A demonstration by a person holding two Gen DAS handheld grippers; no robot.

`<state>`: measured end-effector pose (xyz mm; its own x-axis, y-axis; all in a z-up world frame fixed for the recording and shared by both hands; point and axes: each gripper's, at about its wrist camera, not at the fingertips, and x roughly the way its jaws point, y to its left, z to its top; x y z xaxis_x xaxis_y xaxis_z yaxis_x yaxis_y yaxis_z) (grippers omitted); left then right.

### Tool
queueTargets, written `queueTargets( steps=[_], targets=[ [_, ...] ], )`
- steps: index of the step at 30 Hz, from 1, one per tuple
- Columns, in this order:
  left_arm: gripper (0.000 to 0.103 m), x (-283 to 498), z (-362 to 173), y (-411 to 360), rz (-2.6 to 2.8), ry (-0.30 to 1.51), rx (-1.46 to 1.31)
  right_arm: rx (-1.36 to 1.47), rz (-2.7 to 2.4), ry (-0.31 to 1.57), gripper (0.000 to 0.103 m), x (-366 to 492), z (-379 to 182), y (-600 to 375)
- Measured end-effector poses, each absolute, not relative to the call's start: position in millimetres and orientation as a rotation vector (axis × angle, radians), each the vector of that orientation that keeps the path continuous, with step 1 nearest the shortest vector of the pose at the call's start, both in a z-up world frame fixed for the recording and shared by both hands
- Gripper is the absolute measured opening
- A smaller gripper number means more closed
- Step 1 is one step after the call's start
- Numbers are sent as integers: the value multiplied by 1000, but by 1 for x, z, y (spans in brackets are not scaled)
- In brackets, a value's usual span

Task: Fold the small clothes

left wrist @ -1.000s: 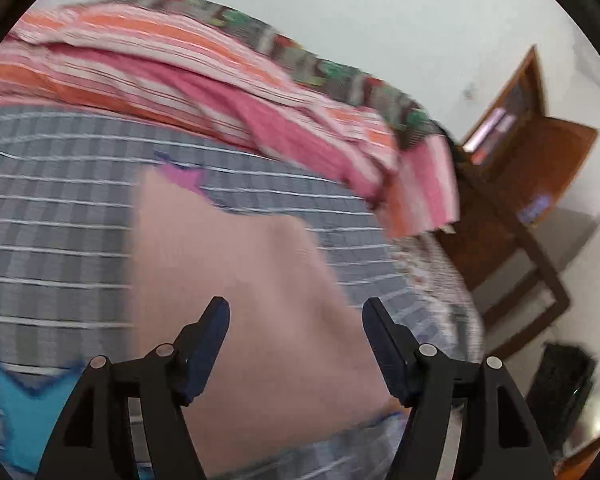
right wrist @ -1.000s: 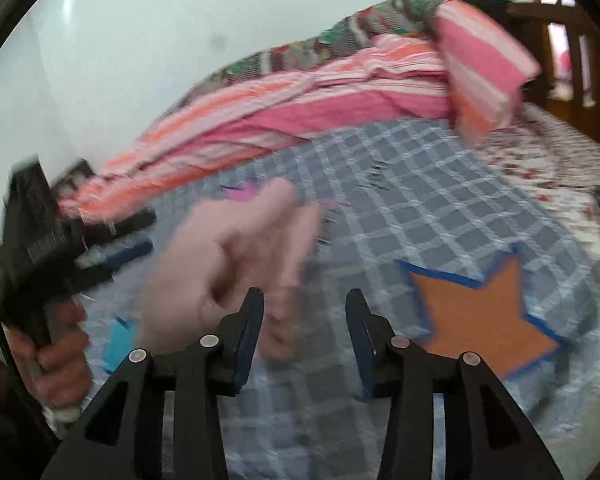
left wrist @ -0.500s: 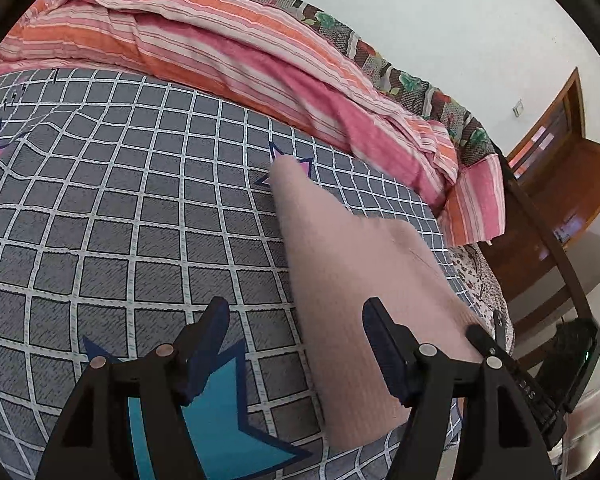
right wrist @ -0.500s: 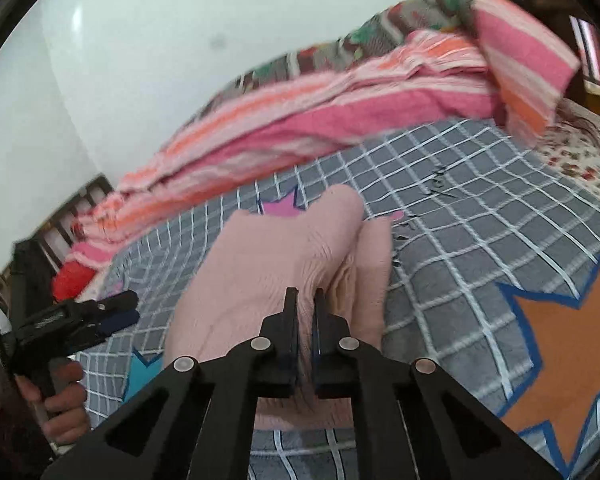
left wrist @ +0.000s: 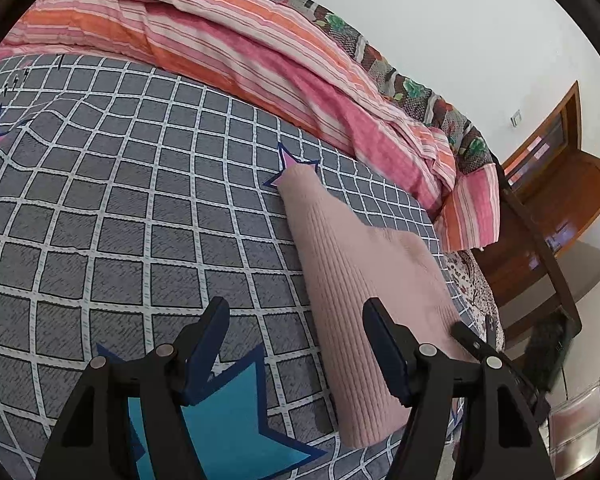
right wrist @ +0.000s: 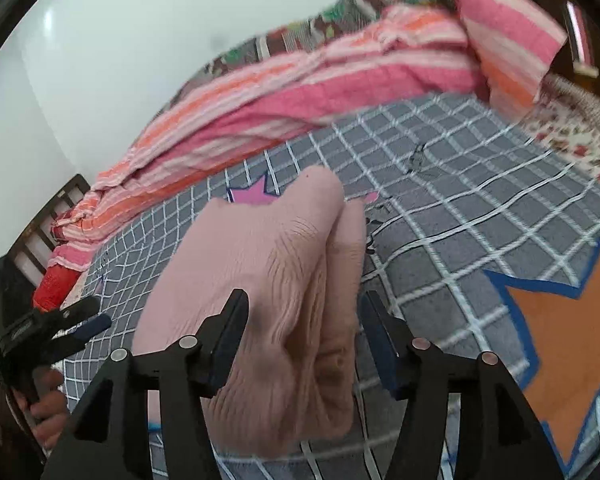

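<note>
- Right tongs (right wrist: 304,332) are opening at this moment; the bunched near edge of the pale pink ribbed knit garment (right wrist: 260,280) sits between the jaws, but the pads stand clear of it, so the cloth looks released.
- Left tongs (left wrist: 296,344) stand open and empty over the grey checked bedsheet with coloured stars (left wrist: 120,216), with the garment's left edge just beside the right-hand jaw.
- Garment lies on the bed as a long, narrow folded strip running from near to far, its far tip on a pink star (left wrist: 290,160); a pink-and-orange striped quilt (left wrist: 240,52) is heaped along the far side.
- Step in hand, as I judge it: letting go after a lengthwise fold.
- Next move likely calls for both tongs to take one end of the strip and carry it over the other, keeping the side edges aligned and the soft knit from bunching.
</note>
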<state>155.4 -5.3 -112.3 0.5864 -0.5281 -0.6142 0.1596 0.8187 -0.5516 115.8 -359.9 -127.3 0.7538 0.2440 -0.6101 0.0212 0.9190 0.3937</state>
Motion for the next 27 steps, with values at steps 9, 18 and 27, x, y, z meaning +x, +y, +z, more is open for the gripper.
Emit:
queueTargets(
  steps=[9,18,27],
  targets=[
    [67,160,-120,5,-408,873,-500,573,191,832,74,158,-170,-374],
    [67,160,-125,13,-422,870,-536,508,251,825,36,154,-144,-355],
    [67,152,-115,39,-367,834,-528,394,261,716,31,154,-52,-284]
  ],
)
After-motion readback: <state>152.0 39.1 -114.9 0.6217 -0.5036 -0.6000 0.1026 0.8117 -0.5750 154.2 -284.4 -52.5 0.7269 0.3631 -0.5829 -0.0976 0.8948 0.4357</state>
